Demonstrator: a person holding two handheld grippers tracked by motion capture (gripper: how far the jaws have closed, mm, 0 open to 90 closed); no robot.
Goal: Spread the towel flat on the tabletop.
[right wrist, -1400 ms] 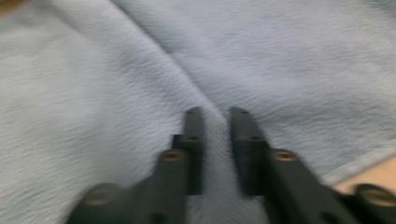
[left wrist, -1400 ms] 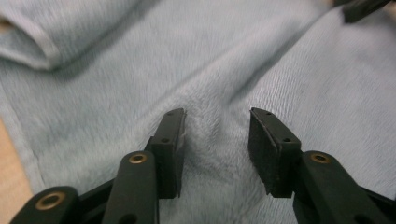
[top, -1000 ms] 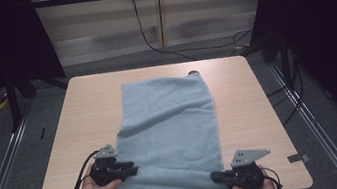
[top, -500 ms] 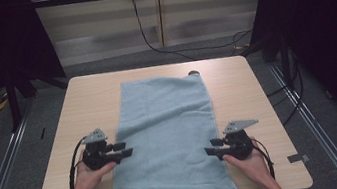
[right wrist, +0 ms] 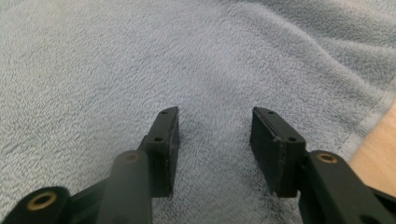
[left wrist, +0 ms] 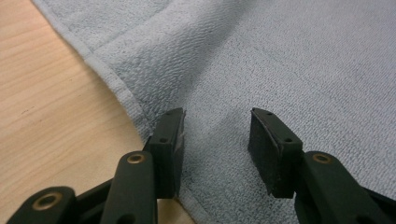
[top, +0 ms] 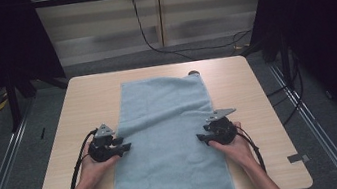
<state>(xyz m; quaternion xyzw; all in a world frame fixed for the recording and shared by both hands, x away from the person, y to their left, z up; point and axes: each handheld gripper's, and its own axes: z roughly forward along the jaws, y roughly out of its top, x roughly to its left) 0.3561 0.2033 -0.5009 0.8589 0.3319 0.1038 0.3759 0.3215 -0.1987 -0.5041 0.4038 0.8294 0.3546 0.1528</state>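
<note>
High view: blue towel (top: 168, 140) covers wooden table (top: 87, 106) lengthwise.

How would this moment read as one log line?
towel flat on table | left gripper open at left edge | right gripper open at right edge

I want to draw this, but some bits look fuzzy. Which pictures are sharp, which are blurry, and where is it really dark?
High view: soft and a little blurry all over; the table is lit, the room at both sides nearly black. Left gripper view: the towel weave looks crisp near the left gripper, with a faint shadow between its jaws. Right gripper view: the towel is hazier toward the top, and the right gripper is dark.
</note>
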